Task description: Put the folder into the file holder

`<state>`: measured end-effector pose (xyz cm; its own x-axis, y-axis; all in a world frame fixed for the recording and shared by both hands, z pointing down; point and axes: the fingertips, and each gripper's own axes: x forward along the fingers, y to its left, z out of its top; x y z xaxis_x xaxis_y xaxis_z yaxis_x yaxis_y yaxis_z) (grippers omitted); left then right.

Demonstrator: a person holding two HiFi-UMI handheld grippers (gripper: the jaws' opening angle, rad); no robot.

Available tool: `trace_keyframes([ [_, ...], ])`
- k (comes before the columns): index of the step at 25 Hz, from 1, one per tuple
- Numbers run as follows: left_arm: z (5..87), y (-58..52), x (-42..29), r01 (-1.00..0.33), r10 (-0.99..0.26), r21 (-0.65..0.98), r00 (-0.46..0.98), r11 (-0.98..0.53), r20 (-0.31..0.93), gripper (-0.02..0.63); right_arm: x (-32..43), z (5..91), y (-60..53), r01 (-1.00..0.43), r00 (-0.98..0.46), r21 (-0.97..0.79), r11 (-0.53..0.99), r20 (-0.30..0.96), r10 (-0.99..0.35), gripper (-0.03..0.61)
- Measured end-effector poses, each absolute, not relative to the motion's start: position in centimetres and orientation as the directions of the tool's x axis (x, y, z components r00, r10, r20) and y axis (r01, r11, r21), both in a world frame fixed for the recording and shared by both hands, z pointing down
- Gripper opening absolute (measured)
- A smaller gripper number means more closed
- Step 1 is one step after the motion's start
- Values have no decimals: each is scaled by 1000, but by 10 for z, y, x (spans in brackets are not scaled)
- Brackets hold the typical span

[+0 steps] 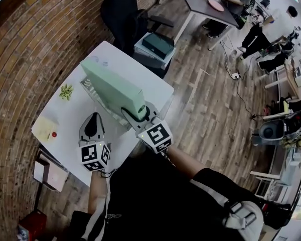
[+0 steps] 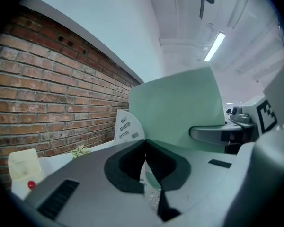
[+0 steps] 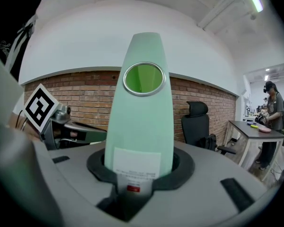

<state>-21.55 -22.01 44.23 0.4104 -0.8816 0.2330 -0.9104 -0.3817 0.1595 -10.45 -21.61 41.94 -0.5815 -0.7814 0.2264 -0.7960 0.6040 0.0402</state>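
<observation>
A pale green box folder (image 1: 113, 89) stands on its long edge over the white table (image 1: 70, 114), tilted toward the far left. My right gripper (image 1: 140, 115) is shut on its near spine. In the right gripper view the spine (image 3: 142, 122), with its ring hole and white label, fills the space between the jaws of the right gripper (image 3: 135, 174). The white slotted file holder (image 2: 125, 124) stands just behind the folder (image 2: 180, 108); part of it (image 1: 90, 88) shows at the folder's left. My left gripper (image 1: 93, 120) hovers nearer, shut and holding nothing (image 2: 146, 162).
A small green plant (image 1: 66, 91) sits at the table's left edge, and a yellowish box with a red dot (image 1: 45, 129) near the front left corner. A black office chair (image 1: 123, 9) and a boxed stool (image 1: 158, 44) stand beyond the table. People work at far desks.
</observation>
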Motion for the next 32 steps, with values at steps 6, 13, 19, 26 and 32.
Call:
trace_keyframes([
  [6,441,-210,-212,-921,-893,162,385,-355,232,20,-99,419,-227,-750,-638,46,660,211,-740,169],
  [13,447,-200,-209,-925,-894,169,375,-341,245,20,-97,420,-235,-711,-668,27,702,286,-687,207],
  [19,449,-190,-206,-924,-893,177,376,-340,247,20,-110,432,-223,-669,-660,-49,741,498,-563,325],
  [26,453,-181,-201,-920,-888,197,383,-340,256,20,-112,415,-218,-635,-668,-88,767,562,-488,337],
  [32,455,-181,-200,-916,-885,207,389,-343,255,20,-105,417,-226,-658,-633,-55,751,580,-513,189],
])
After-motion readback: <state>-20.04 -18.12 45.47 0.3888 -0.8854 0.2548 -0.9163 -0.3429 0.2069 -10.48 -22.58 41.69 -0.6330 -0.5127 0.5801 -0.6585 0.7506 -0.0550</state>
